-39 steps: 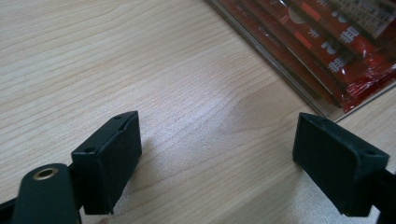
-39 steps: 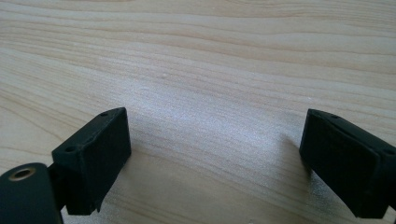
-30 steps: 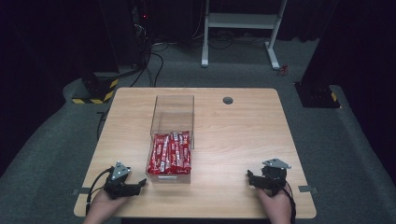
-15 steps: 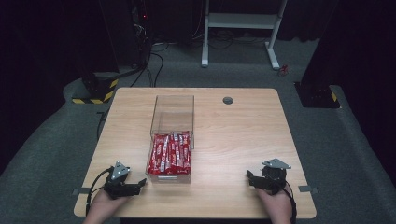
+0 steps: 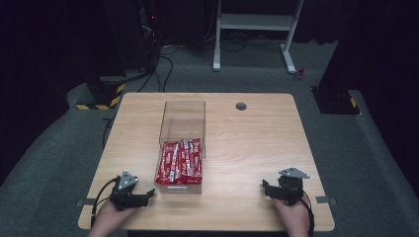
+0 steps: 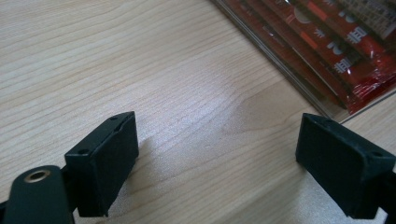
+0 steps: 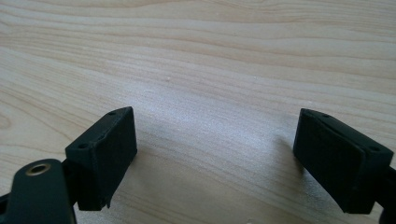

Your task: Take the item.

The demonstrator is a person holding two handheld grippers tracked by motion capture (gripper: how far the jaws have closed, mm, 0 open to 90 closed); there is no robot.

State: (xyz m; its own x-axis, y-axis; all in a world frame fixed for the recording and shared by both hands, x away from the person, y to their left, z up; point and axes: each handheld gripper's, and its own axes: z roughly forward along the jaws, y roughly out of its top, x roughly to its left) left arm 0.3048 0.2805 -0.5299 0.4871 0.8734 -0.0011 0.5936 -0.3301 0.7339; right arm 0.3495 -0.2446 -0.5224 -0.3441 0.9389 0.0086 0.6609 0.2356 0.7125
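Note:
A clear plastic box stands near the middle of the wooden table. Its near half holds several red snack bars. My left gripper rests on the table at the front left, just left of the box's near corner, open with nothing between its jaws. The left gripper view has the box's clear edge and the red wrappers at the upper right, beyond my open left gripper. My right gripper rests at the front right, open over bare wood.
A small dark round hole sits in the table's far side. Behind the table stand a white frame, cables and dark equipment on the grey floor. A black and yellow striped block lies off the table's far left corner.

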